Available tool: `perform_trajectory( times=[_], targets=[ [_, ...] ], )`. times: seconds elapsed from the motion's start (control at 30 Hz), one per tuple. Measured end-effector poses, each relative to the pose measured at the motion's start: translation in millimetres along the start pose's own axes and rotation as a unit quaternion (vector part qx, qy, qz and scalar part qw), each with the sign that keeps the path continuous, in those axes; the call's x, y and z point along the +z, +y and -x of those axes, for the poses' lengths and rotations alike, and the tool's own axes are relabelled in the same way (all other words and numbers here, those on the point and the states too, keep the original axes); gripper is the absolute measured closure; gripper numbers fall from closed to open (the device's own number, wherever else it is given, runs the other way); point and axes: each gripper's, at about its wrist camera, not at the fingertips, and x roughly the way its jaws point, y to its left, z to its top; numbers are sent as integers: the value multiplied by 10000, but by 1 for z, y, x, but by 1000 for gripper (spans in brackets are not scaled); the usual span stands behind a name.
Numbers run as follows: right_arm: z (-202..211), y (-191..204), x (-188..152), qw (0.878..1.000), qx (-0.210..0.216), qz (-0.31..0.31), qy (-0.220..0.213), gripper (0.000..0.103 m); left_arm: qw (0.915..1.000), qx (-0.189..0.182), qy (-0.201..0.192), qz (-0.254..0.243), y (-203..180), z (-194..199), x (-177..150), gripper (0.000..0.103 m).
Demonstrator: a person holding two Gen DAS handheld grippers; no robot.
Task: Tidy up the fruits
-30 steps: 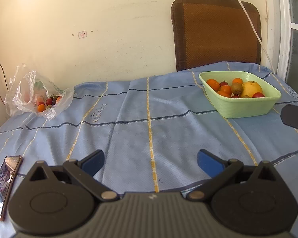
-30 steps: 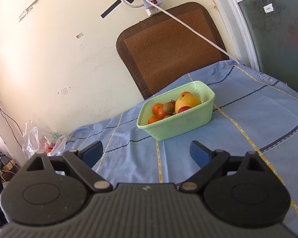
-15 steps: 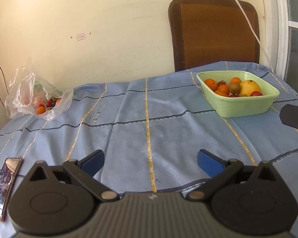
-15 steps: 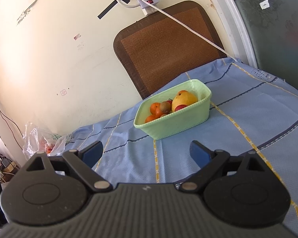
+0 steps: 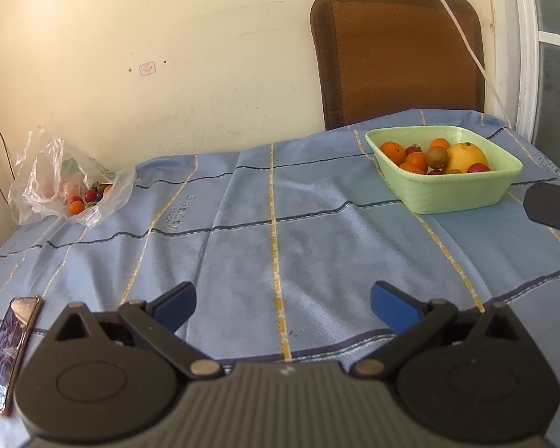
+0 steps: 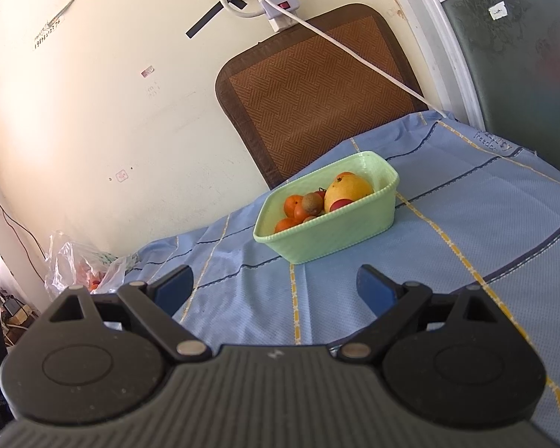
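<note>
Left wrist view: left gripper (image 5: 283, 304) with jaws spread, empty; pale green rectangular plastic basket (image 5: 448, 196) of oranges and mixed fruit at 1 o'clock; crumpled clear plastic bag (image 5: 61, 183) holding small fruit at 10 o'clock.
Right wrist view: right gripper (image 6: 275, 288) likewise spread, empty; basket (image 6: 339, 235) at 12 o'clock on blue checked tablecloth (image 6: 485, 246).

pale green basket (image 5: 451, 194), blue yellow-striped tablecloth (image 5: 242, 246), orange tangerines (image 5: 392, 151)
</note>
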Motion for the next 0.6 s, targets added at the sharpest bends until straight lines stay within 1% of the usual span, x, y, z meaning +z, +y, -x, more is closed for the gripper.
perform_trajectory(
  times=[0.17,0.33,0.6],
  targets=[
    [0,0,0,10000,3,0,0,7,10000,43,-20,-6,0,1,0,0],
    [0,0,0,10000,5,5,0,7,9998,165,-98,-60,-1,2,1,0],
    [0,0,1,10000,-15,9,5,7,9998,148,-95,-89,-2,3,1,0]
  ],
)
